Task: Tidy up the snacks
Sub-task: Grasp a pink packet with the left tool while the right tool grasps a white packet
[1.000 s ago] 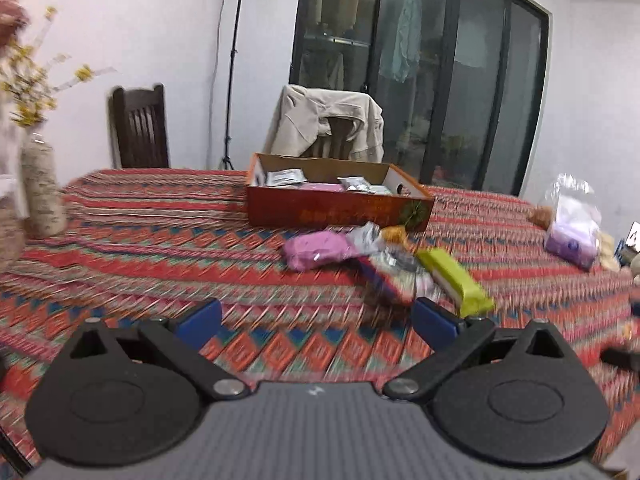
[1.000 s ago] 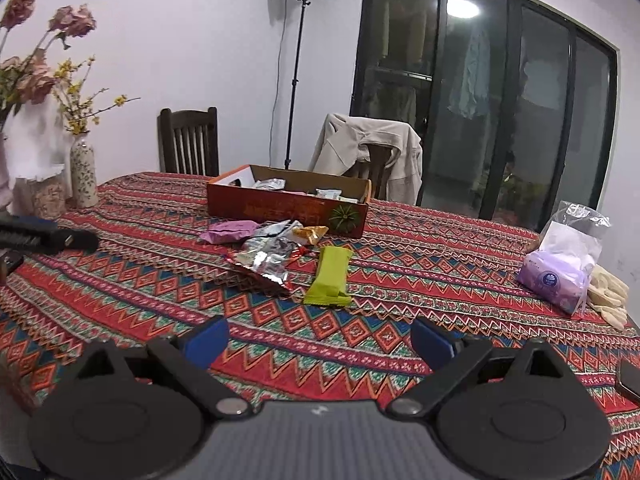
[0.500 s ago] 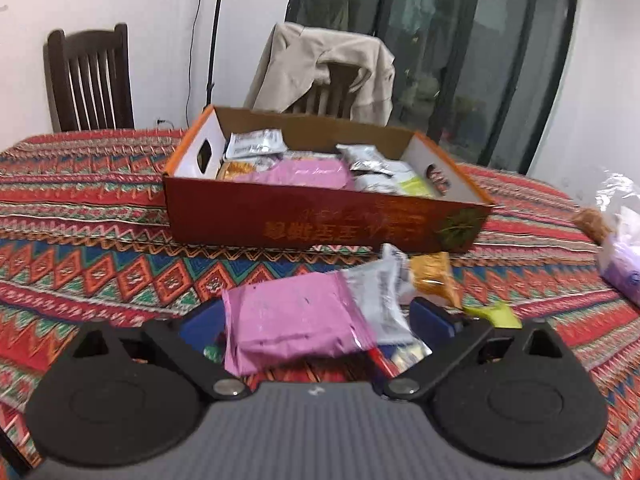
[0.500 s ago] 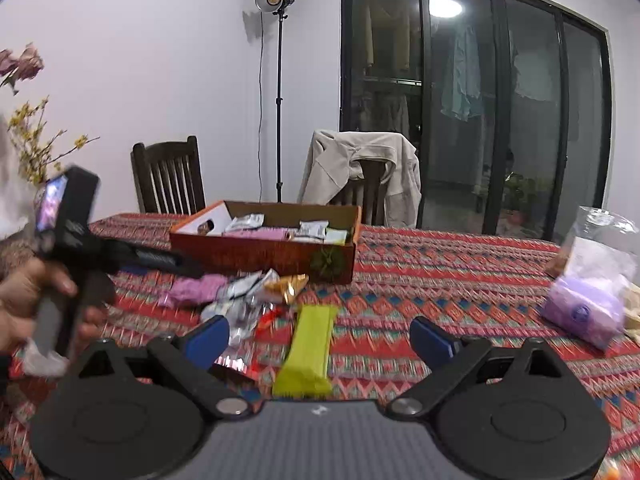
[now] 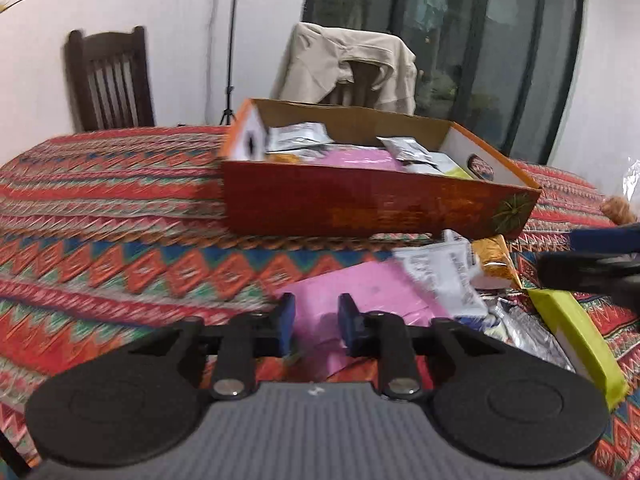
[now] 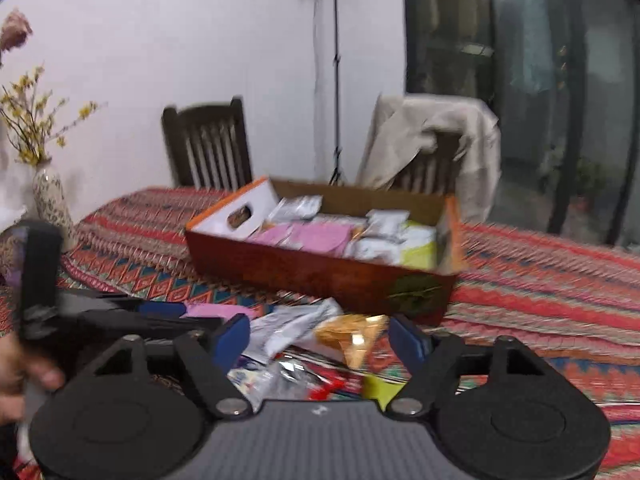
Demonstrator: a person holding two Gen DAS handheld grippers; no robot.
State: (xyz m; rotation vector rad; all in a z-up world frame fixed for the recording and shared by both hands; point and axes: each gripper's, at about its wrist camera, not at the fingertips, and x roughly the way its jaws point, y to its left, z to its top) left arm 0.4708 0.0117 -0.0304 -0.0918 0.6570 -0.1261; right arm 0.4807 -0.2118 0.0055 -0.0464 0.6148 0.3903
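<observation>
An orange cardboard box (image 5: pixel 380 208) (image 6: pixel 320 276) on the patterned tablecloth holds several snack packets. In front of it lie loose snacks: a pink packet (image 5: pixel 360 284), a silver packet (image 5: pixel 440 276), a gold one (image 5: pixel 494 256) and a green bar (image 5: pixel 572 332). My left gripper (image 5: pixel 316 322) has its jaws closing, and the pads press on the near edge of the pink packet. My right gripper (image 6: pixel 320 340) hovers low over the pile with its jaws closing. The silver packet (image 6: pixel 292 328) and the gold packet (image 6: pixel 348 332) lie between its fingers, untouched.
A dark wooden chair (image 6: pixel 208 140) and a chair draped with a beige jacket (image 6: pixel 432 140) stand behind the table. A vase of yellow flowers (image 6: pixel 50 196) sits at the far left. The hand (image 6: pixel 16 368) holding the left gripper shows at the left edge.
Both grippers came forward to the pile in front of the box. The left one closed on the pink packet; the right one's jaws narrowed over the silver and gold packets.
</observation>
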